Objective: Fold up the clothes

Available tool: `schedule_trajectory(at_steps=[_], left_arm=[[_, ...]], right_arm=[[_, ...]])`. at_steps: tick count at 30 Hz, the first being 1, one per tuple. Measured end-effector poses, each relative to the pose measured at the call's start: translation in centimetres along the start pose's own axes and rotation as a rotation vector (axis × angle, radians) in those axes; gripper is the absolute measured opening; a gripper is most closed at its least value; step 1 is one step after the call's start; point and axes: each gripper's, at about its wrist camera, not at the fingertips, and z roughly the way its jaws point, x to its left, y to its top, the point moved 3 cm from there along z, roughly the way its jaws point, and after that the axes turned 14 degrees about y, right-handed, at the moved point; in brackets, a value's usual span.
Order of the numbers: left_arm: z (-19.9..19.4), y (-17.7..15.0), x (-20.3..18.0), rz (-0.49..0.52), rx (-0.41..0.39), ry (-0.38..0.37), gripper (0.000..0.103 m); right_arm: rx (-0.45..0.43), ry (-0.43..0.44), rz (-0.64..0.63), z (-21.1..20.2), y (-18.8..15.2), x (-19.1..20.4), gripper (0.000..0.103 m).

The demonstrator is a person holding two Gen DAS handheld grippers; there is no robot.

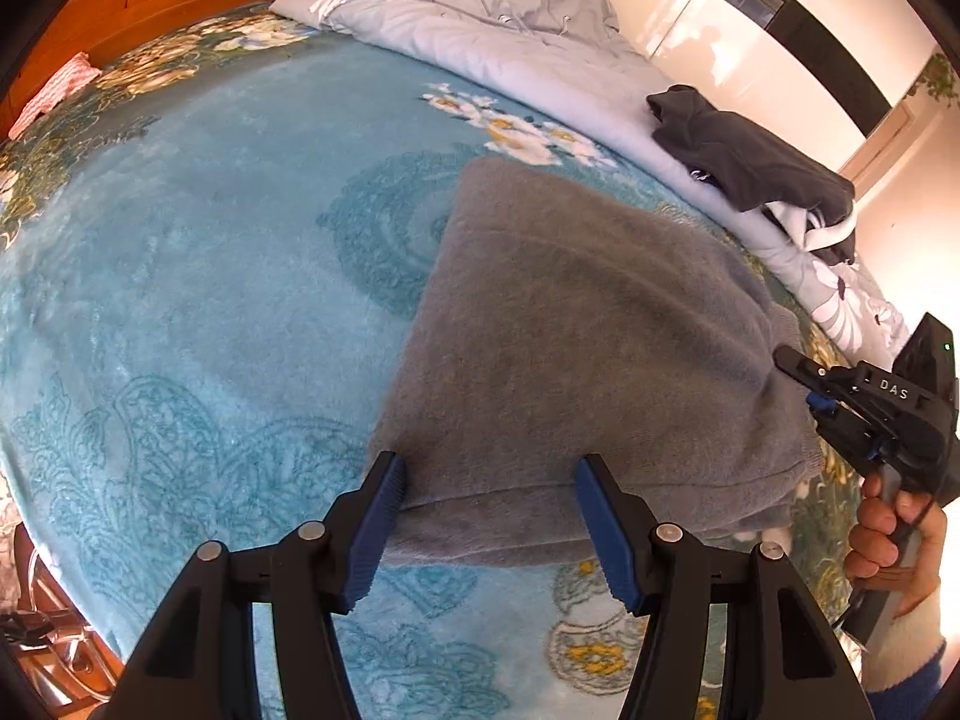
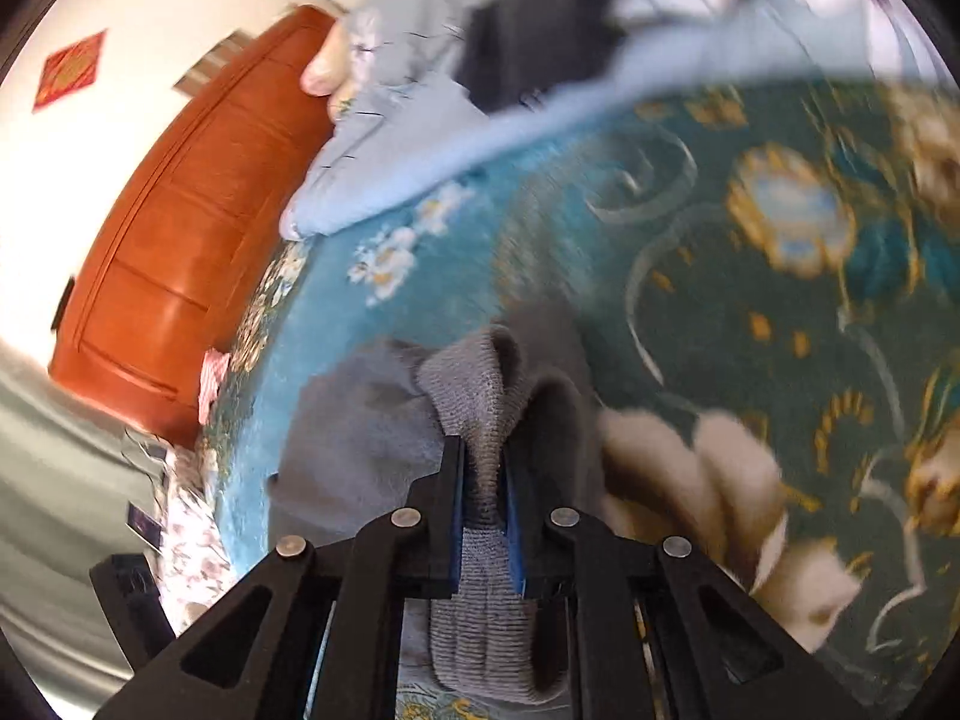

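A grey knit sweater [image 1: 576, 336] lies folded on the blue floral blanket [image 1: 198, 276]. My left gripper [image 1: 489, 480] is open, its blue-padded fingers [image 1: 384, 516] standing either side of the sweater's near edge without holding it. My right gripper [image 1: 792, 363] shows in the left wrist view at the sweater's right side. In the right wrist view my right gripper [image 2: 483, 456] is shut on the sweater's ribbed edge [image 2: 474, 384], which bunches up between the pads. That view is blurred.
A pale blue quilt [image 1: 480, 36] with white flowers lies along the bed's far side. A dark garment [image 1: 750, 150] rests on it at the right. A wooden headboard [image 2: 180, 222] stands behind. A pink cloth [image 1: 54, 90] lies at the far left.
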Motion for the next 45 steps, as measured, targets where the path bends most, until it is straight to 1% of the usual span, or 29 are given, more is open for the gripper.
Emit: schedule_trajectory(at_steps=[3, 6, 9, 11, 12, 15, 16, 17, 18, 19, 20, 25, 28, 30, 31, 32, 33, 34, 35, 36, 38, 41, 43, 45], left_arm=[[0.1, 0.1, 0.5, -0.019, 0.007, -0.013, 0.064], [-0.7, 0.5, 1.4, -0.043, -0.011, -0.022, 0.064], [-1.3, 1.2, 3.2, -0.089, -0.033, -0.033, 0.064], [-1.0, 1.9, 4.4, -0.126, -0.027, -0.035, 0.064], [-0.8, 2.3, 4.8, -0.145, -0.02, -0.045, 0.064], [0.4, 3.6, 5.1, -0.16, 0.014, -0.114, 0.064], [0.9, 4.0, 5.0, -0.158, 0.027, -0.137, 0.064], [1.5, 4.5, 4.7, -0.152, 0.04, -0.16, 0.064], [2.0, 4.8, 4.5, -0.151, 0.055, -0.185, 0.064], [2.6, 5.1, 4.3, -0.151, 0.071, -0.211, 0.064], [3.1, 5.3, 4.1, -0.155, 0.086, -0.232, 0.064], [4.7, 5.8, 3.7, -0.176, 0.125, -0.293, 0.066], [4.8, 5.7, 3.7, -0.19, 0.119, -0.304, 0.067], [4.6, 5.5, 3.6, -0.193, 0.107, -0.298, 0.067], [4.5, 5.4, 3.6, -0.195, 0.1, -0.293, 0.066], [4.3, 5.2, 3.4, -0.193, 0.094, -0.289, 0.065], [4.1, 5.0, 3.1, -0.188, 0.087, -0.283, 0.063], [3.9, 4.8, 2.8, -0.182, 0.077, -0.277, 0.055], [3.7, 4.6, 2.5, -0.175, 0.065, -0.266, 0.044], [3.3, 4.5, 2.2, -0.166, 0.048, -0.249, 0.041], [2.4, 4.4, 1.6, -0.148, 0.014, -0.215, 0.028], [0.6, 4.0, 1.0, -0.145, -0.012, -0.223, 0.021], [-0.4, 3.7, 0.2, -0.146, -0.014, -0.251, 0.018], [-1.4, 3.2, -1.1, -0.137, -0.019, -0.278, 0.018]], right_arm=[[-0.017, 0.019, 0.042, 0.0, -0.3, -1.1, 0.012], [-0.002, -0.006, 0.025, 0.1, 0.0, -0.8, 0.014], [-0.008, -0.052, -0.02, -0.9, 0.1, -0.6, 0.014], [-0.019, -0.082, -0.035, -1.7, 0.0, -0.7, 0.019], [-0.025, -0.099, -0.042, -2.2, 0.0, -0.8, 0.021], [-0.039, -0.109, -0.065, -3.5, -0.4, -0.9, 0.023], [-0.044, -0.097, -0.065, -3.8, -0.4, -0.9, 0.025], [-0.044, -0.062, -0.051, -4.0, -0.6, -1.0, 0.038], [-0.044, -0.026, -0.037, -4.1, -0.8, -1.1, 0.057], [-0.044, 0.01, -0.023, -4.3, -1.0, -1.2, 0.061], [-0.029, 0.049, -0.008, -4.0, -1.3, -1.4, 0.062], [0.039, 0.016, 0.027, -1.2, -2.4, -2.3, 0.062], [0.015, 0.054, 0.086, -0.5, -2.3, -3.0, 0.062], [-0.002, 0.08, 0.12, -0.1, -2.3, -3.2, 0.061], [-0.005, 0.087, 0.134, 0.2, -2.3, -3.3, 0.059], [-0.009, 0.095, 0.149, 0.4, -2.3, -3.3, 0.048], [-0.008, 0.089, 0.153, 0.5, -2.3, -3.2, 0.044], [-0.006, 0.082, 0.157, 0.6, -2.3, -3.1, 0.042], [-0.009, 0.085, 0.157, 0.6, -2.3, -2.9, 0.035], [-0.011, 0.088, 0.157, 0.5, -2.3, -2.6, 0.031], [-0.016, 0.101, 0.16, 0.2, -2.2, -2.1, 0.027], [-0.011, 0.131, 0.142, -0.6, -1.9, -1.0, 0.024], [-0.004, 0.151, 0.121, -1.4, -1.6, -0.2, 0.024], [0.004, 0.152, 0.081, -2.8, -1.3, 0.5, 0.024]])
